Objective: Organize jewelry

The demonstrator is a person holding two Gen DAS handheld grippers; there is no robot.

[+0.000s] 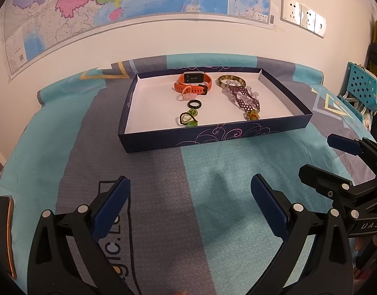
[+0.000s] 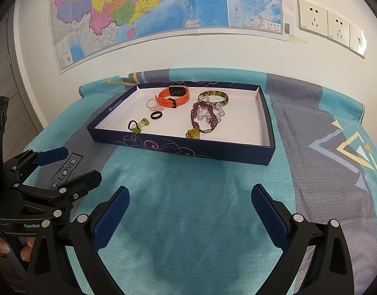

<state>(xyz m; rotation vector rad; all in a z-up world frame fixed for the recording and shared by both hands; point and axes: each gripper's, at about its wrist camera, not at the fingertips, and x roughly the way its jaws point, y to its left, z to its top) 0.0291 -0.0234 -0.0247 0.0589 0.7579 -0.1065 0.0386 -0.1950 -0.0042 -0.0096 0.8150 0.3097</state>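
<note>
A dark blue tray [image 1: 213,136] [image 2: 188,148] with a white floor lies on the bedspread. In it are an orange smartwatch [image 1: 193,83] [image 2: 174,95], a mottled bangle [image 1: 231,80] [image 2: 213,97], a purple beaded bracelet [image 1: 244,98] [image 2: 203,118] with a yellow pendant [image 1: 251,116] [image 2: 193,133], a black ring [image 1: 194,103] [image 2: 156,115], a pink ring [image 1: 187,95] [image 2: 152,104] and a green beaded ring [image 1: 188,118] [image 2: 136,125]. My left gripper [image 1: 190,196] [image 2: 73,167] hovers open and empty in front of the tray. Beside it, my right gripper [image 2: 190,206] [image 1: 321,157] is open and empty too.
The teal and grey bedspread [image 2: 188,221] spreads between the grippers and the tray. A map [image 2: 163,5] and wall sockets [image 2: 330,24] are on the wall behind. A teal perforated chair [image 1: 362,91] stands at the right. A dark orange-edged object [image 1: 6,233] lies at the near left.
</note>
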